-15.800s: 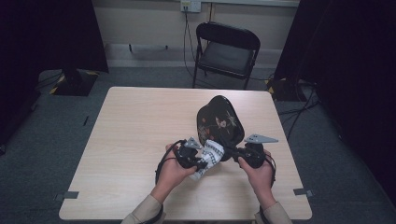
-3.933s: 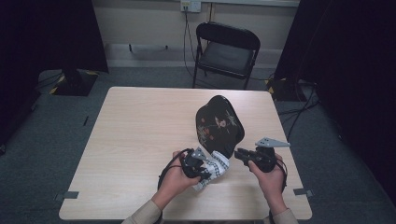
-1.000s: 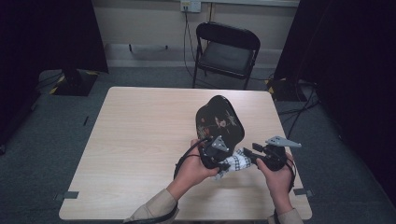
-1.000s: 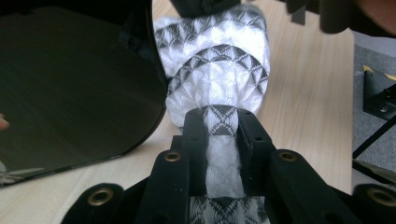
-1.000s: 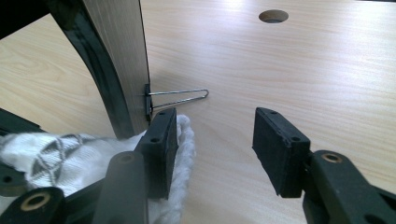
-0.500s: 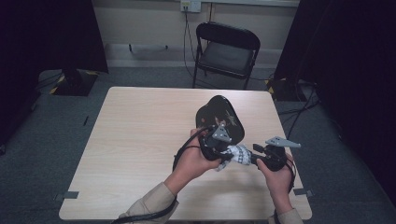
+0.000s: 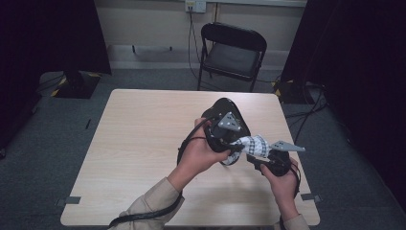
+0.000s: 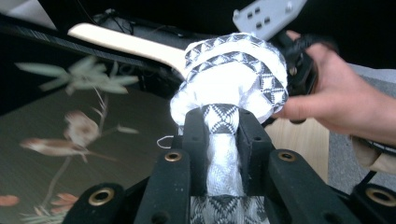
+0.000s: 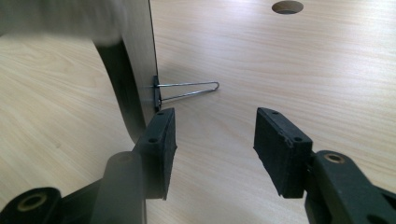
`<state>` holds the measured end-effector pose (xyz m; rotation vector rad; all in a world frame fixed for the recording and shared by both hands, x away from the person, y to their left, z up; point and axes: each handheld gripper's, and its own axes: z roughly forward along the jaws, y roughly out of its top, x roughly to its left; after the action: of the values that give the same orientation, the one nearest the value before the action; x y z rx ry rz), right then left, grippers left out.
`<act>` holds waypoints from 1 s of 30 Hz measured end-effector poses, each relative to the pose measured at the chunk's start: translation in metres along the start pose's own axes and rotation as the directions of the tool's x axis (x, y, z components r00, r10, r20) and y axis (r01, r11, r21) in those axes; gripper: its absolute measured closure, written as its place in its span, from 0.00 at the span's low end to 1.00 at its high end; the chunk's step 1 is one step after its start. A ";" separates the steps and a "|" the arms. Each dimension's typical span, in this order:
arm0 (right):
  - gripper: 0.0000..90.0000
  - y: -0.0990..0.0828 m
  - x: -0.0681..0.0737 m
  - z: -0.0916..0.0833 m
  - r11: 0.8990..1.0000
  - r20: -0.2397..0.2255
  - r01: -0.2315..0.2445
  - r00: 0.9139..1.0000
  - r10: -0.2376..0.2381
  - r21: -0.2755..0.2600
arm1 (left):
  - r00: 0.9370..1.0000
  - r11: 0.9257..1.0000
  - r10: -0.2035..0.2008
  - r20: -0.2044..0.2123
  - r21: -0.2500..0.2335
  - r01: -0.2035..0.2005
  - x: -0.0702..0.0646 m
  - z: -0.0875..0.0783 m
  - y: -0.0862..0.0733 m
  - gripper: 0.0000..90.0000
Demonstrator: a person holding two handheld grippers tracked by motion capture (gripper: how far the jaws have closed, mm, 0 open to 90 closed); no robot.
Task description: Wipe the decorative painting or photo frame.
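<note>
Cloth (image 8: pixel 229 88) clamped above tray (image 8: pixel 70 140) edge

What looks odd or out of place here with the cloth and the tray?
Nothing is spilled or broken. The patterned cloth is bunched into a wad, pinched in the left gripper and held above the table. A binder clip sits on the black tray's edge, wire handle sticking out, by the open right gripper.
</note>
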<state>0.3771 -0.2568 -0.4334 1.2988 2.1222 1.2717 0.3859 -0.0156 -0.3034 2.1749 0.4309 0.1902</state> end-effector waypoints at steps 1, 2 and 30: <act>0.54 0.000 0.000 0.000 1.000 -0.006 0.006 1.000 -0.006 -0.004 | 1.000 1.000 0.001 -0.003 -0.007 -0.001 0.000 -0.002 0.003 0.85; 0.54 0.001 0.001 0.000 1.000 -0.010 0.008 1.000 -0.008 -0.003 | 1.000 1.000 0.004 -0.006 -0.007 -0.004 0.001 -0.003 0.005 0.85; 0.58 0.003 0.022 0.016 0.998 -0.142 0.067 0.988 -0.067 -0.004 | 0.990 0.999 -0.052 -0.128 -0.009 0.051 0.033 -0.023 0.038 0.85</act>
<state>0.3781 -0.2294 -0.4366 1.1577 2.2428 1.3720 0.4193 -0.0072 -0.2601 2.1507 0.5579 0.3033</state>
